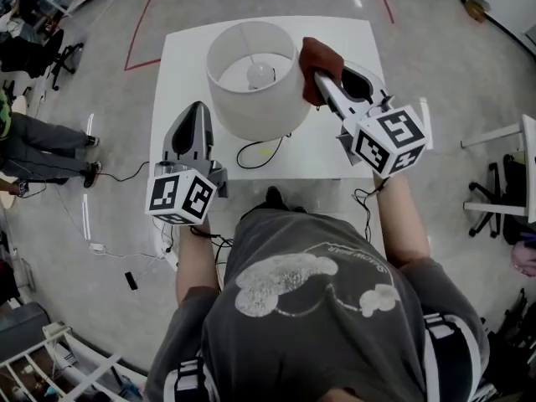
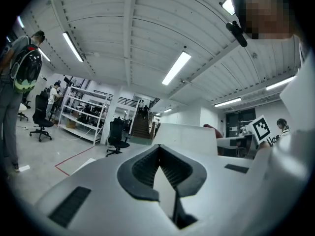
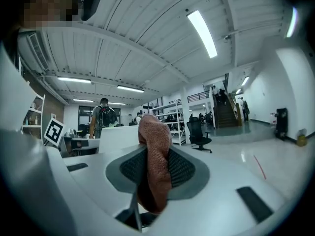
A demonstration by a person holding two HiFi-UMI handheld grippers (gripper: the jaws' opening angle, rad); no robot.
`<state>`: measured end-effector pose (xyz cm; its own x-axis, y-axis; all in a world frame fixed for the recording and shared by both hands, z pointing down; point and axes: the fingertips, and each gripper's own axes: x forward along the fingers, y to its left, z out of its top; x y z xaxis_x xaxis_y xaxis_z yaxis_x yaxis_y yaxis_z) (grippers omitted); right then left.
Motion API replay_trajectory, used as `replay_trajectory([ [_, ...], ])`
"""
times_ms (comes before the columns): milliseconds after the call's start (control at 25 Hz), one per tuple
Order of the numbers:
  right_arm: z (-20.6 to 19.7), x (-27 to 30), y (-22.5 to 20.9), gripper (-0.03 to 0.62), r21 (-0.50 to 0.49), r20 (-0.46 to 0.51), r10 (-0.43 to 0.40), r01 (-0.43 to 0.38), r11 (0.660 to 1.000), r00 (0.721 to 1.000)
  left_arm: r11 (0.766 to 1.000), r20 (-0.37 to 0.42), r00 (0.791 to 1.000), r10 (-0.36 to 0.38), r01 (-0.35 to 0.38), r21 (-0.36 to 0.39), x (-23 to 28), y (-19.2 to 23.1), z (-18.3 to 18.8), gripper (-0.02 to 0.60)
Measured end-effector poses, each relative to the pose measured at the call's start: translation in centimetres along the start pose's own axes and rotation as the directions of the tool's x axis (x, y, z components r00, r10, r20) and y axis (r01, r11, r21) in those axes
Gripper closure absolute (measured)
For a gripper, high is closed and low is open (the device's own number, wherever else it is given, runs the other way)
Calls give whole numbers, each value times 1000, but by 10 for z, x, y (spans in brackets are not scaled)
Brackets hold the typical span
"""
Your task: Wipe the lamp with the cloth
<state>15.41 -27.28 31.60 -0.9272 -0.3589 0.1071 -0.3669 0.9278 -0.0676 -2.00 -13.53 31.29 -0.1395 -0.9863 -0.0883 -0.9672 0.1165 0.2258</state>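
A white table (image 1: 335, 153) carries lamp (image 1: 251, 99) and cord (image 1: 249, 152).

Lamp base, cord (image 1: 254, 152) start hidden under shade (image 1: 244, 111).

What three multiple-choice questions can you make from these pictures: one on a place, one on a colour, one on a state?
1. Where is the cloth?
A. Inside the lamp shade
B. Beside the shade's rim, in the right claw
C. In the left claw

2. What colour is the lamp shade?
A. White
B. Black
C. Green

3. What state is the left claw in?
A. Wide open
B. Shut on the cloth
C. Shut with nothing in it

Answers:
1 B: the head view shows the reddish-brown cloth clamped in the right claw, next to the shade's rim.
2 A: the shade is plain white in the head view.
3 C: the left gripper view shows its jaws together with nothing between them.
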Motion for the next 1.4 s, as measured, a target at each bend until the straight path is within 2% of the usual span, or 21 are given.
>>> replay_trajectory([
  [160, -28, 1, -11, 497, 18, -81, -41, 43, 999, 996, 1000, 3, 1000, -6, 6, -3, 17, 15, 4, 574],
  [320, -61, 1, -23, 497, 39, -166, -76, 83, 996, 983, 1000, -22, 1000, -18, 18, -9, 29, 25, -6, 574],
  [480, -95, 1, -38, 497, 66, -240, -118, 138, 988, 963, 999, -38, 999, -26, 25, -27, 36, 32, -18, 574],
  [600, -106, 7, -50, 497, 74, -272, -143, 169, 983, 952, 999, -44, 999, -29, 27, -45, 43, 42, -20, 574],
  [680, -98, 10, -56, 497, 65, -252, -152, 173, 983, 956, 998, -43, 998, -41, 39, -52, 47, 45, -19, 574],
  [800, -64, 16, -59, 497, 29, -168, -145, 151, 988, 975, 996, -39, 997, -73, 71, -53, 54, 47, -14, 574],
  [920, -21, 26, -54, 497, -10, -56, -103, 102, 995, 993, 993, -34, 994, -108, 106, -55, 60, 48, -6, 574],
  [1040, 9, 36, -48, 497, -69, 19, -47, 48, 996, 999, 988, -24, 989, -147, 145, -45, 67, 45, 1, 574],
  [1200, 12, 49, -42, 497, -138, 5, -8, 9, 990, 1000, 983, -13, 984, -180, 180, -33, 76, 41, 5, 574],
  [1400, -15, 61, -50, 497, -96, -51, 6, -11, 995, 999, 986, -13, 987, -163, 163, -23, 83, 42, 6, 574],
])
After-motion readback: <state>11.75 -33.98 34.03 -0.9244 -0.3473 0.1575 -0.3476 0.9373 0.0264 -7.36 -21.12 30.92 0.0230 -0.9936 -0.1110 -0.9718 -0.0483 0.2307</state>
